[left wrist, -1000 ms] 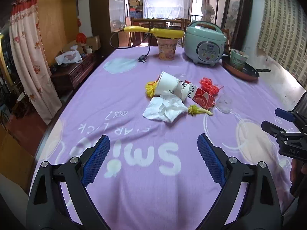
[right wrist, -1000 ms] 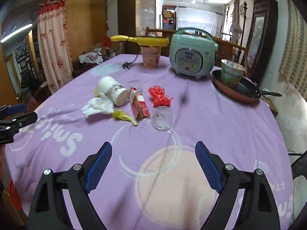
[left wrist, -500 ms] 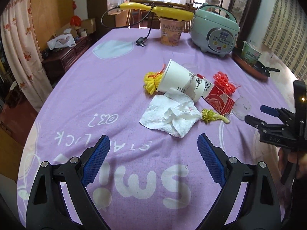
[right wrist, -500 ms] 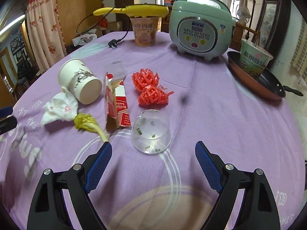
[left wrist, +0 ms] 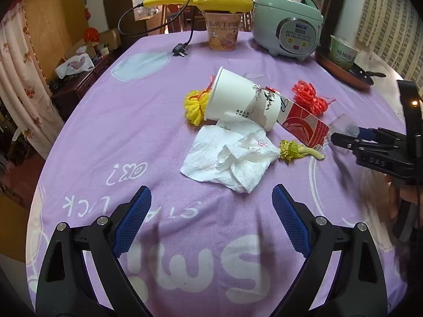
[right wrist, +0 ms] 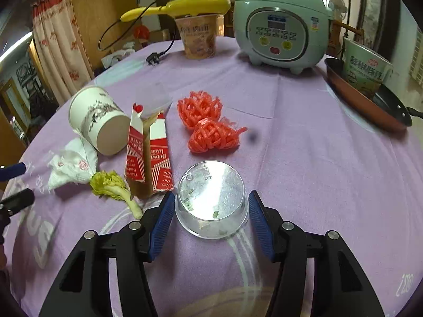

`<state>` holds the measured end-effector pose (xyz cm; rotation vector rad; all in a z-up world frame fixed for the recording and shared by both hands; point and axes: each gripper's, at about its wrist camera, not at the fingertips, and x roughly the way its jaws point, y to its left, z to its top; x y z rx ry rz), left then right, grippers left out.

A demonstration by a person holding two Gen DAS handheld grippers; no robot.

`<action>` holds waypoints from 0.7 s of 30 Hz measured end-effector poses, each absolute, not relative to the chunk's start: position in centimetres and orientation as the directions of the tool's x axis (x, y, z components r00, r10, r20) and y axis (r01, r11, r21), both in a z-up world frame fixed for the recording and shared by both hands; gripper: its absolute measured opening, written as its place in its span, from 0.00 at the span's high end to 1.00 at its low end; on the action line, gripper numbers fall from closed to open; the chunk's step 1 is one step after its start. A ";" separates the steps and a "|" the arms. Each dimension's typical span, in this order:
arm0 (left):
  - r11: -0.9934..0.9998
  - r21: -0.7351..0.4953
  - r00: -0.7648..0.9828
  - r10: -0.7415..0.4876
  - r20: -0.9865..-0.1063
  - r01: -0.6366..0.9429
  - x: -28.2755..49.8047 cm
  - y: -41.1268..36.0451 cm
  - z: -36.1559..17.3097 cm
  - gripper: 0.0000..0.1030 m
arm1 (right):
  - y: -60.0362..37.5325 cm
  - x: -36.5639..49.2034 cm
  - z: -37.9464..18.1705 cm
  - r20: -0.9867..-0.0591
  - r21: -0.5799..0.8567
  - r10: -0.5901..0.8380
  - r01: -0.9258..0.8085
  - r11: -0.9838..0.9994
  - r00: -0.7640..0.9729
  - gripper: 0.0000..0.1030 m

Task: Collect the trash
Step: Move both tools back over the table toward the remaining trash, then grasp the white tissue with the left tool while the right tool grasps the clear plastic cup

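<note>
While the jaws of the right gripper (right wrist: 211, 218) are closing around the clear, round plastic container (right wrist: 211, 200), which stands upside down on the purple tablecloth (right wrist: 304, 158), the blue pads (right wrist: 161, 222) do not yet press on its wall; a small gap shows on each side. The container looks thin and smooth, so a hard squeeze may crush it, or it may slip out and roll toward the torn red and white paper carton (right wrist: 149, 155) just beside it. The green vegetable stalk (right wrist: 113, 187) also lies near the left finger and could be pushed away.

The right gripper points down at a slant from the near edge of the table, with the container between its fingers. The left gripper (left wrist: 211, 220) hovers released and wide, also tilted down, over the near edge, with nothing between its jaws; the crumpled white paper napkin (left wrist: 232, 155) lies ahead of it, near the white paper cup (left wrist: 240, 100) on its side in the middle of the table.
</note>
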<state>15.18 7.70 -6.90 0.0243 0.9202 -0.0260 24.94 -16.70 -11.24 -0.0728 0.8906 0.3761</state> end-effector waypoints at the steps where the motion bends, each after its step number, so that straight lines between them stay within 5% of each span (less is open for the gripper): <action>1: 0.999 0.013 0.603 -0.011 -0.797 0.035 15.4 7.6 -7.0 0.13 | -17.0 24.8 -11.1 -0.765 0.099 0.294 -0.346 0.933 0.573 0.44; 14: 0.988 0.135 0.569 0.071 -0.820 0.071 19.6 5.2 -9.9 0.15 | -19.1 22.9 -10.3 -0.724 0.206 0.375 -0.337 0.918 0.578 0.44; 21: 0.989 0.115 0.553 0.044 -0.832 0.095 20.0 4.6 -10.0 0.79 | -19.0 22.5 -9.9 -0.712 0.228 0.410 -0.364 0.903 0.571 0.44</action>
